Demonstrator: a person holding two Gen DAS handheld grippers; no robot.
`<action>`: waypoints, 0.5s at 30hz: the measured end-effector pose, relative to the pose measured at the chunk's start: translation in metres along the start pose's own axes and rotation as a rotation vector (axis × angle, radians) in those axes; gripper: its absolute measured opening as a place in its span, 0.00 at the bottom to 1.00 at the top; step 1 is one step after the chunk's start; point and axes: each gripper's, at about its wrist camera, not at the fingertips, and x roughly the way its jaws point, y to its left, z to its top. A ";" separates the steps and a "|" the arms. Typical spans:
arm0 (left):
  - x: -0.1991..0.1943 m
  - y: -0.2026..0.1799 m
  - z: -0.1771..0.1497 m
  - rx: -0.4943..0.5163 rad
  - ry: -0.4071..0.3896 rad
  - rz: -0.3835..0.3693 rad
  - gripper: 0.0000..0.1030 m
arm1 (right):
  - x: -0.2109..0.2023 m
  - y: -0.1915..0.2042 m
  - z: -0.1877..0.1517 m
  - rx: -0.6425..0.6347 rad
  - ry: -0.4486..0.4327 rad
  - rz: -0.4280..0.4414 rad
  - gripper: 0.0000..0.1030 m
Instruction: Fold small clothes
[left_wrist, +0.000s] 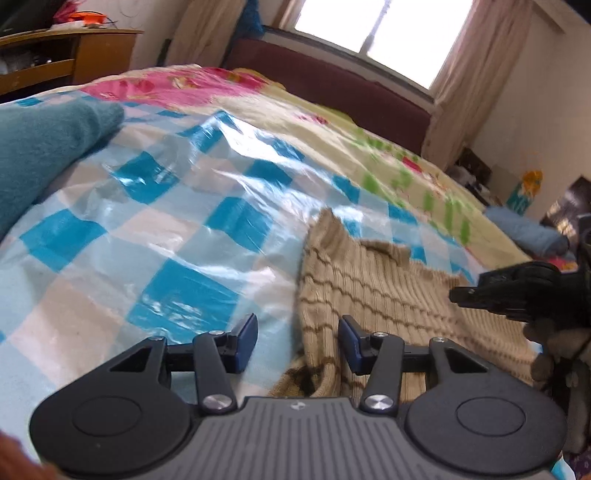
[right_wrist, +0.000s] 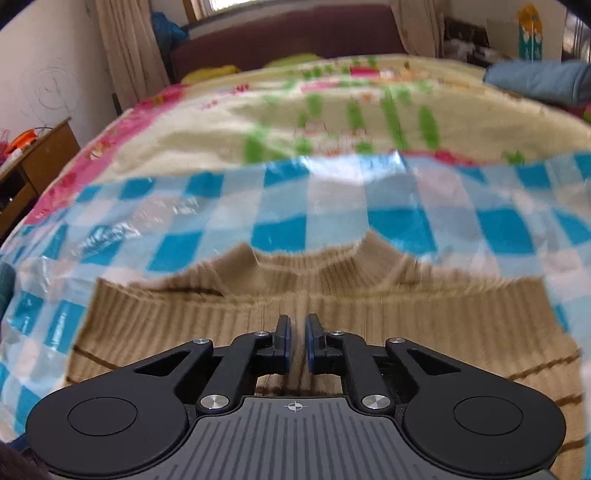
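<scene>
Sweater (right_wrist: 332, 317), tan ribbed, no label

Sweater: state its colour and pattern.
Beige ribbed sweater with thin brown stripes; clearest in the left wrist view.

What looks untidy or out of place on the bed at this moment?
The beige knitted sweater lies unevenly on the blue checked plastic sheet: its far edge is rumpled and one corner sticks up. The sheet itself is wrinkled. Nothing looks damaged or spilled.
</scene>
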 end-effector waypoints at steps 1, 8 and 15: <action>-0.003 0.001 0.001 -0.006 -0.003 0.002 0.51 | -0.008 0.004 0.001 -0.015 -0.013 0.007 0.12; -0.015 0.003 -0.009 -0.031 0.051 -0.017 0.51 | -0.002 0.032 -0.017 -0.132 0.089 0.029 0.17; -0.016 0.006 -0.014 -0.067 0.075 -0.025 0.51 | -0.019 0.036 -0.014 -0.097 0.085 0.052 0.18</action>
